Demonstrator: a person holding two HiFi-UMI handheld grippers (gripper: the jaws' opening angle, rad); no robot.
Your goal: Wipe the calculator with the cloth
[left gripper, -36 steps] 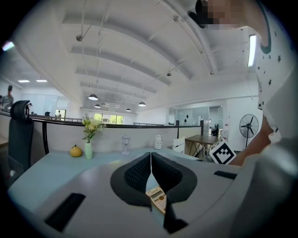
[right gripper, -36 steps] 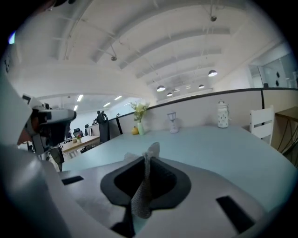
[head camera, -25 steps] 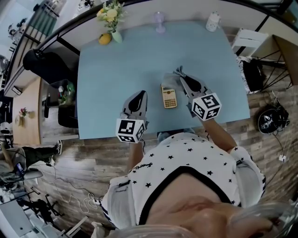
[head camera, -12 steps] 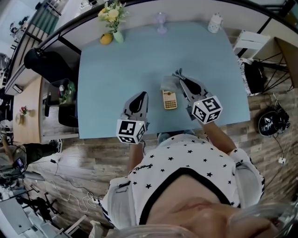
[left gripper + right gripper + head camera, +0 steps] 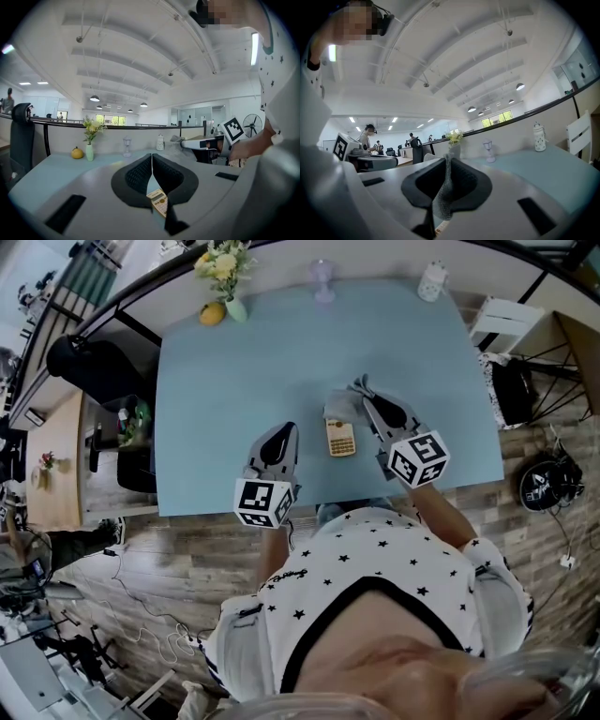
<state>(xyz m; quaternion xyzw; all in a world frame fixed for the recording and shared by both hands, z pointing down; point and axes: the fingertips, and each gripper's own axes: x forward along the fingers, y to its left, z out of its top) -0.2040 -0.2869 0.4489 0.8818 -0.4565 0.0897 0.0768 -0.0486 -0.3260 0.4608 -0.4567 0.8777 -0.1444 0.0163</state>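
Note:
A small yellow calculator [image 5: 340, 440] lies on the light blue table [image 5: 225, 381], near its front edge. A grey cloth [image 5: 343, 406] covers the calculator's far end. My right gripper [image 5: 367, 397] is shut on the cloth just right of the calculator; in the right gripper view the cloth [image 5: 443, 193] hangs pinched between the jaws of that gripper [image 5: 446, 160], with a sliver of calculator [image 5: 439, 228] below. My left gripper [image 5: 284, 431] rests left of the calculator, shut on nothing. In the left gripper view the closed left gripper [image 5: 152, 155] has the calculator [image 5: 158, 202] showing below it.
Along the table's far edge stand a vase of flowers [image 5: 225, 273], a yellow fruit [image 5: 211, 316], a clear stemmed glass [image 5: 322, 282] and a white jar [image 5: 430, 281]. A white chair [image 5: 502, 320] stands to the right and a dark office chair [image 5: 94, 371] to the left.
My right gripper has drawn the cloth a little nearer, so it now covers the calculator's far end. The left gripper has stayed put.

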